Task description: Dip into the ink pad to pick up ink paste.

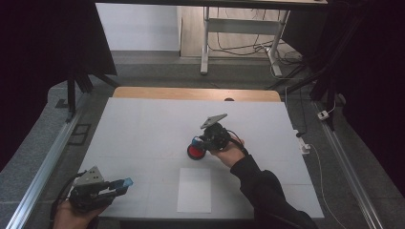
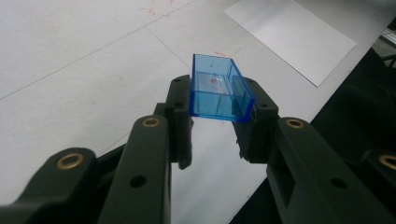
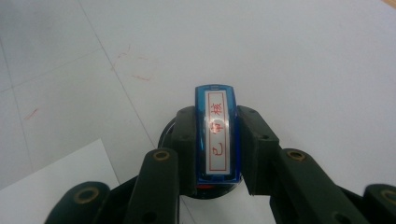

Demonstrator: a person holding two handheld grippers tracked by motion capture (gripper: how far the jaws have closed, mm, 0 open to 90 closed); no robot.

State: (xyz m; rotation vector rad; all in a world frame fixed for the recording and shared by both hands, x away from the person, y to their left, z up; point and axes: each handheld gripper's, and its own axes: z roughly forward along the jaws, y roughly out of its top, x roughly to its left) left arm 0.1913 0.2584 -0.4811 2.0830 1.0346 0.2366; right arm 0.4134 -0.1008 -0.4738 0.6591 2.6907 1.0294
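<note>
Stamp: blue, with a white label of red characters on top, clamped between the jaws of the right tool near the middle of the counter.
Ink pad: round, red inside a dark rim, on the counter directly under the stamp.
Cap: clear blue, box-shaped, open end up, gripped by the left tool at the near left edge of the counter.
Paper: white sheet lying flat between the two tools, nearer the person.
</note>
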